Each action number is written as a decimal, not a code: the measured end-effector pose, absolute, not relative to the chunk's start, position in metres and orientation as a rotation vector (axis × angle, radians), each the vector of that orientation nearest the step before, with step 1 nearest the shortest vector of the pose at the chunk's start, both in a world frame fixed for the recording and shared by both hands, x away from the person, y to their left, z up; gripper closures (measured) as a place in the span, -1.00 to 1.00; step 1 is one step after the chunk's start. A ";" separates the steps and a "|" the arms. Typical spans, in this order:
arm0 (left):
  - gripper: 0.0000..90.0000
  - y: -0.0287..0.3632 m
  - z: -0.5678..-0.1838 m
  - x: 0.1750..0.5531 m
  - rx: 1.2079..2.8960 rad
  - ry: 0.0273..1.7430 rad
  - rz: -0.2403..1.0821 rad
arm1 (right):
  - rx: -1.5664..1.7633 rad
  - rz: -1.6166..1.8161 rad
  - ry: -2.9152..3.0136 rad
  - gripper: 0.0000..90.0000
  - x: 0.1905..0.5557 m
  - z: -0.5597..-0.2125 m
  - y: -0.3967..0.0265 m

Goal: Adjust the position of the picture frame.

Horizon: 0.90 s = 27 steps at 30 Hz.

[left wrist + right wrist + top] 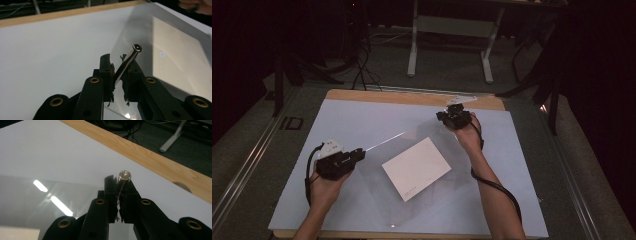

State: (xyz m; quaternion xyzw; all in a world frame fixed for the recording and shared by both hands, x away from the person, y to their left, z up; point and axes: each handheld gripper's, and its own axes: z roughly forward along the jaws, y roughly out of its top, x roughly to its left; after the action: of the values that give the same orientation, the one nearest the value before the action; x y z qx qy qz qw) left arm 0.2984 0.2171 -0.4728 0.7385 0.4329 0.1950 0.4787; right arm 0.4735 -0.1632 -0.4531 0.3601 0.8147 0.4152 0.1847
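A clear plastic sheet (377,200) hangs between both grippers, draped over a white card (416,168) that lies on the white table top (357,115). My left gripper (361,154) holds the sheet's left end. In the left gripper view the jaws (115,58) pinch a shiny rod-like piece (127,61) at the sheet's (140,30) edge, with the card (180,57) seen through it. My right gripper (446,115) grips the far right end. Its jaws (118,181) are shut on a similar round-ended piece (124,175), and the sheet (25,195) slopes away to the left.
The table's wooden far edge (412,97) runs just behind the right gripper. Beyond it, on the dark floor, are a desk's white legs (414,45) and loose cables (362,65). A cable (499,187) trails along the right forearm.
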 end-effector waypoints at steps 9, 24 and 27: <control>0.78 0.208 -0.470 0.363 1.878 1.076 0.410 | 1.102 1.126 2.278 0.89 0.443 -0.460 -0.207; 0.80 0.191 -0.508 0.420 1.914 1.246 0.310 | 1.179 1.077 2.315 0.86 0.425 -0.495 -0.229; 0.81 0.189 -0.513 0.421 1.918 1.262 0.308 | 1.183 1.056 2.331 0.87 0.428 -0.502 -0.229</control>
State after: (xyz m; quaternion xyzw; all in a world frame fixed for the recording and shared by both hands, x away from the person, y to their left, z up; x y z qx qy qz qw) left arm 0.4213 0.1894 -0.5128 0.7584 0.4991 0.1219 0.4011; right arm 0.4279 -0.2287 -0.5024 0.4143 0.8161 0.3698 0.1602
